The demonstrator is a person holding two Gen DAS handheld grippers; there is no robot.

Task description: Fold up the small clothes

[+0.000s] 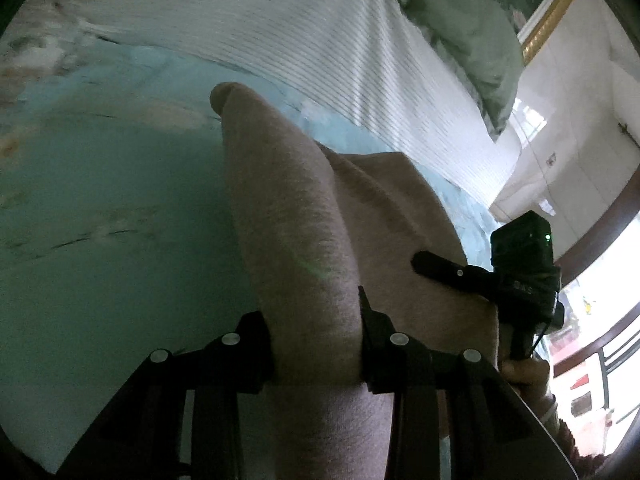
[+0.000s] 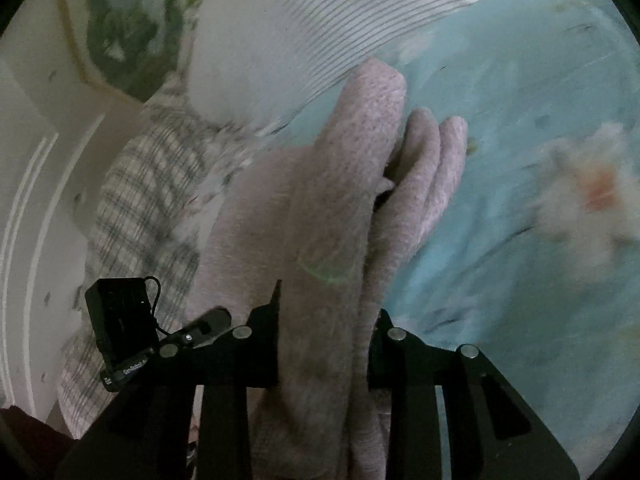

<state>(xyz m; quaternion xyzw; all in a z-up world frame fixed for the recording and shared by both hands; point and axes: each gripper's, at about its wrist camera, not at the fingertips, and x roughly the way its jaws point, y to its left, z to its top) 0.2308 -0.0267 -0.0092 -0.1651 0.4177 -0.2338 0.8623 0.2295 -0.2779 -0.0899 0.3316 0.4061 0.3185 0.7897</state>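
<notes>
Fabric fills the middle of the left wrist view: a pinkish-beige knitted garment [image 1: 296,216], soft and a little fuzzy, bunched into a thick rounded roll that rises from between the black fingers of the left gripper [image 1: 316,344]. The jaws are closed on this roll, pressing it from both sides. The rest of the cloth spreads to the right as a flat sheet and reaches the right gripper [image 1: 444,266], of which only one dark finger, a boxy black camera body with a small green light, and part of a hand [image 1: 524,372] under it are seen. Its fingertip lies on the cloth, but the grip itself is hidden here. Under the garment is a smooth light blue bedsheet [image 1: 100,200] with pale blurred prints. Behind it lies a white ribbed cover [image 1: 320,32] and a green pillow [image 1: 460,20], cut off by the picture's edge.

In the right wrist view the same garment [image 2: 320,200] stands up between the fingers of the right gripper [image 2: 324,344] in several thick folds with rounded ends, and the jaws clamp it. The left gripper [image 2: 208,326] appears at lower left, partly covered by the cloth. A checked grey-and-white cloth [image 2: 140,200] lies behind it. The blue bedsheet [image 2: 520,260] at right is smeared by motion, so its prints are hard to make out.
</notes>
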